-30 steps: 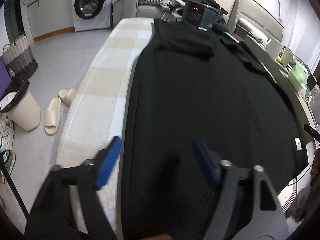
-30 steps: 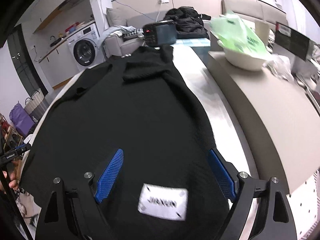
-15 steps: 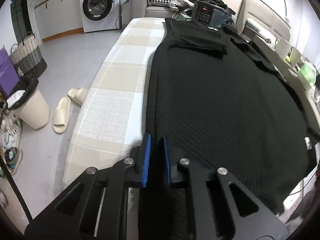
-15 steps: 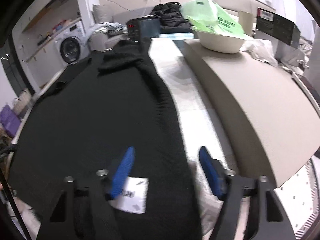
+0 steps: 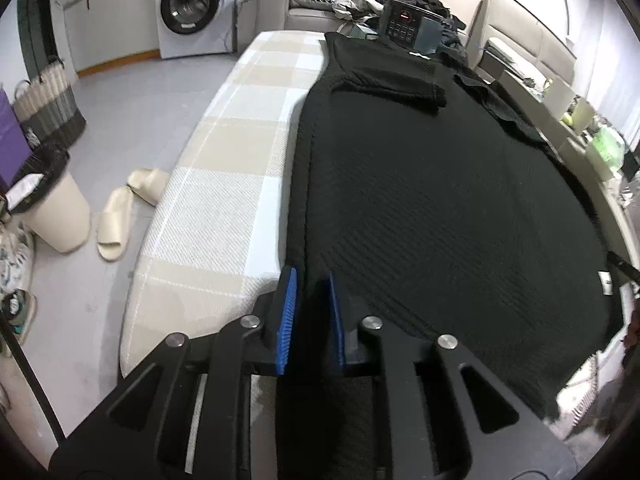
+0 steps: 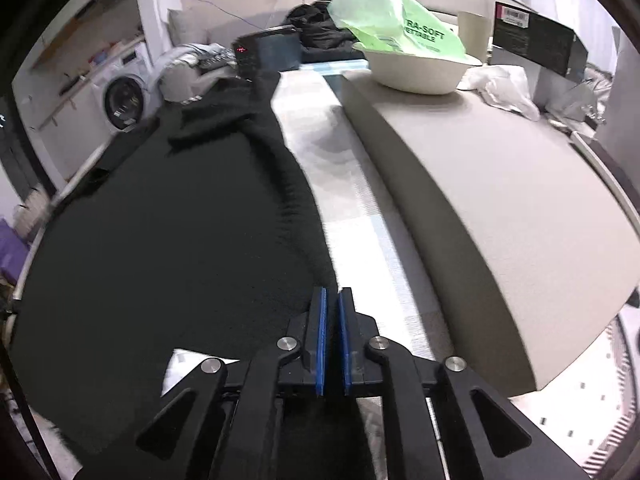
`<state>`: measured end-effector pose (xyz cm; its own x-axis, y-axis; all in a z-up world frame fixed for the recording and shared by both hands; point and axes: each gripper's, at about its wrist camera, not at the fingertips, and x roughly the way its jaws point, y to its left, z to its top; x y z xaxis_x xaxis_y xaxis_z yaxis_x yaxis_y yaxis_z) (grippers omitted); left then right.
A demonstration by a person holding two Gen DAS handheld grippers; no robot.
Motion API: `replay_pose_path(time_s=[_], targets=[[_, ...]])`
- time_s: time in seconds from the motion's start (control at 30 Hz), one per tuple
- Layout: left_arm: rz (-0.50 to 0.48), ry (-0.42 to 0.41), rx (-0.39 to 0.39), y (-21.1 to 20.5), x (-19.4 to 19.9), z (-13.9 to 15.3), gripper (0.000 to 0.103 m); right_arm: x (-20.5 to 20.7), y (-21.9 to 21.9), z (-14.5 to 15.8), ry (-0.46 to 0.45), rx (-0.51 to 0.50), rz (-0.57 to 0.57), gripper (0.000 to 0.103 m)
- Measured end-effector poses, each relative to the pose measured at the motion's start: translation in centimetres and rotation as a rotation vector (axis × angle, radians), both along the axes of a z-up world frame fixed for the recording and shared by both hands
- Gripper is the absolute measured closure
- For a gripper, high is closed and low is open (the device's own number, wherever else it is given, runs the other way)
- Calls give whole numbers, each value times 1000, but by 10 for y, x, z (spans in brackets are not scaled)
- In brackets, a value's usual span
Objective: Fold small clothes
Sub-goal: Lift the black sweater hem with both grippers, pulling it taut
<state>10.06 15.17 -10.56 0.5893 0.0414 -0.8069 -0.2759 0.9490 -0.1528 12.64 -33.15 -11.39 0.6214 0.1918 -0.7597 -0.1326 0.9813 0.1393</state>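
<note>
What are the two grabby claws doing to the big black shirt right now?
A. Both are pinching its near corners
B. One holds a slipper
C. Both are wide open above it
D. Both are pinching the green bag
A: the left gripper is closed on the black shirt at its near left edge, and the right gripper is closed on the shirt's near right edge.

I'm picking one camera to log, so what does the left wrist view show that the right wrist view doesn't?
Only the left wrist view shows the beige slippers on the floor and the checked beige table cover. Only the right wrist view shows the white bowl holding a green plastic bag. Both show the black knit garment and the white washing machine.
</note>
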Motion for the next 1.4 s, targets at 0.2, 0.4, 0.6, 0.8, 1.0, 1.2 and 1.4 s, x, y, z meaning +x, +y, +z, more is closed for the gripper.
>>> replay_pose_path(time_s=[0.2,0.4,0.6,0.8,1.0,1.2,1.4], targets=[[-25,-12,1,-11,-5,-4,44,-11,-3,-1,14,55,73,65],[-40,-26,39,-28,-1,-4,95,-15,9,-2,-64,8,74,93],[-40,-15,61,-26,-4,-4,91,-17,12,4,-90,-66,69,99],[-54,-5,-3,-15,-20,-3,75,-13,-7,-5,11,103,66,84],[-66,-7,61,-23,-29,-5,84,-28,-9,-5,-2,109,126,80],[-77,-8,27,-23,-34,-4,97,-41,4,10,-84,77,183,98],[-67,-9,1,-16,-43,-5,96,-40,3,-5,-36,-72,111,98]])
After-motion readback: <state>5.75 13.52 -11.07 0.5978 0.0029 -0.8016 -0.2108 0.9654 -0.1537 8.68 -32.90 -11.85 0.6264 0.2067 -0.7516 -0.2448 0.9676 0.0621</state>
